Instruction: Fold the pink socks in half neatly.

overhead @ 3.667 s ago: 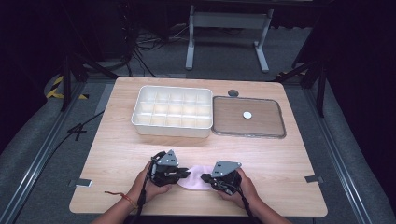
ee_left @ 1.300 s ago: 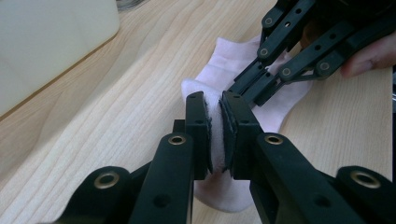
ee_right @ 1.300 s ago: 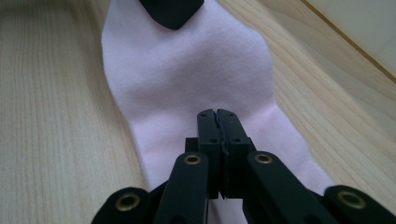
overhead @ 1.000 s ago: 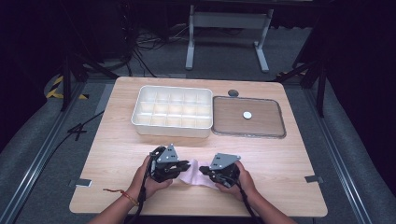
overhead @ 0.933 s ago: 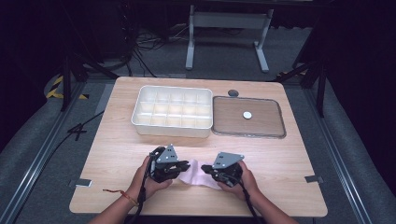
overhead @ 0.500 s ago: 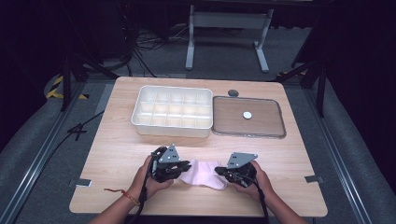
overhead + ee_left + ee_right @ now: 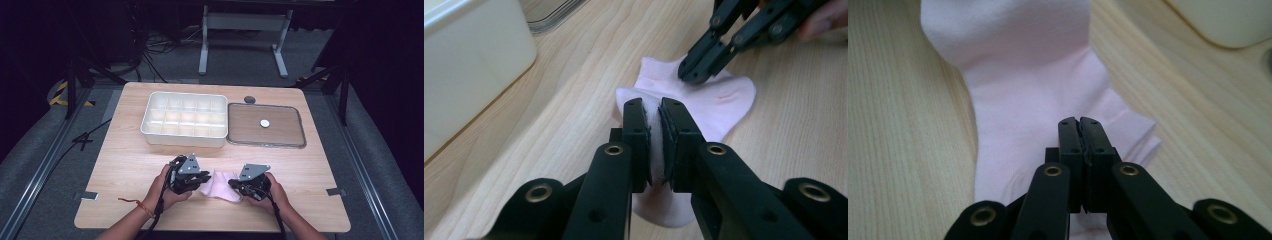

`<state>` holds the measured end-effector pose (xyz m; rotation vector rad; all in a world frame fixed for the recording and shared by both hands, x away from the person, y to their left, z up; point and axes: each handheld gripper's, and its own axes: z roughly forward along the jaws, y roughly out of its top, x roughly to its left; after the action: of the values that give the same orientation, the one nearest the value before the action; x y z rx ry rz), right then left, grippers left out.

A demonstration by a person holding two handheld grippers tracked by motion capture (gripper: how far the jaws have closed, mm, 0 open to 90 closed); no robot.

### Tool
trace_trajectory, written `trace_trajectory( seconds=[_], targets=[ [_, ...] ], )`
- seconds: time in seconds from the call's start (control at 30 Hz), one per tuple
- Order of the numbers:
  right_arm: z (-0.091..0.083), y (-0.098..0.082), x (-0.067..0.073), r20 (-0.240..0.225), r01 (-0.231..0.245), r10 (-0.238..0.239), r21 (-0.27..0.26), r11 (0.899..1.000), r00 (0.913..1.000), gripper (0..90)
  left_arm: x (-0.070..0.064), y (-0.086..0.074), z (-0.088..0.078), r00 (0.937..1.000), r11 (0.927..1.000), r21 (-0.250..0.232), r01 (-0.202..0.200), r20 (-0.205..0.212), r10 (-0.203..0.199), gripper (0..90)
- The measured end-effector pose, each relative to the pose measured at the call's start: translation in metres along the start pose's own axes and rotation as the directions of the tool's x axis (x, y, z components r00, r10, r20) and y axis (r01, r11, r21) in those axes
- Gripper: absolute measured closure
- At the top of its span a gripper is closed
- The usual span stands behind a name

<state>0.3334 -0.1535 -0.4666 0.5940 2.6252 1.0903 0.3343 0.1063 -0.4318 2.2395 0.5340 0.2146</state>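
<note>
high view: a pink sock [image 7: 220, 184] lies flat near the table's [image 7: 125, 165] front edge, between the left gripper [image 7: 192, 181] and right gripper [image 7: 239, 186]. left gripper view: its jaws are clamped on a fold of the sock. right gripper view: its jaws are pressed together on the sock's edge. no writing can be read.

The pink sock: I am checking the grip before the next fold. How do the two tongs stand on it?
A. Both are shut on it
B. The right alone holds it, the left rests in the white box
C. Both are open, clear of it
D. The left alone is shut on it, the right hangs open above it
A: the left tongs pinch a fold of the pink sock, and the right tongs are shut on its fabric.
</note>
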Motion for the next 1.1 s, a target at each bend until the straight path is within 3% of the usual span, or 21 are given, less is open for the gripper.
trace_trajectory(
  seconds=[0.07,0.23,0.6,0.93,1.1],
  targets=[
    [-0.012,0.001,-0.005,0.031,-0.007,0.008,-0.031,0.999,0.9995,89.6,0.003,-0.002,-0.004,0.9998,0.9997,-0.012,0.021,-0.003,-0.021,82.0],
    [-0.017,-0.005,-0.015,0.056,-0.036,0.037,-0.018,0.999,0.9978,89.6,0.003,0.000,-0.006,0.9998,0.9998,-0.006,0.021,0.001,-0.021,81.9],
    [-0.003,-0.006,-0.019,0.041,-0.052,0.052,0.000,0.999,0.9978,89.6,-0.004,0.012,0.008,0.9991,0.9993,0.012,-0.036,0.022,0.035,81.2],
    [0.004,-0.001,-0.016,0.039,-0.031,0.030,0.002,1.000,0.9988,89.6,-0.008,0.016,0.017,0.9987,0.9992,0.008,-0.040,0.031,0.040,81.5],
    [-0.009,-0.001,-0.016,0.039,-0.031,0.032,-0.031,0.999,0.9987,89.6,-0.006,0.014,0.015,0.9991,0.9995,0.001,-0.031,0.031,0.031,81.6]
  ],
)
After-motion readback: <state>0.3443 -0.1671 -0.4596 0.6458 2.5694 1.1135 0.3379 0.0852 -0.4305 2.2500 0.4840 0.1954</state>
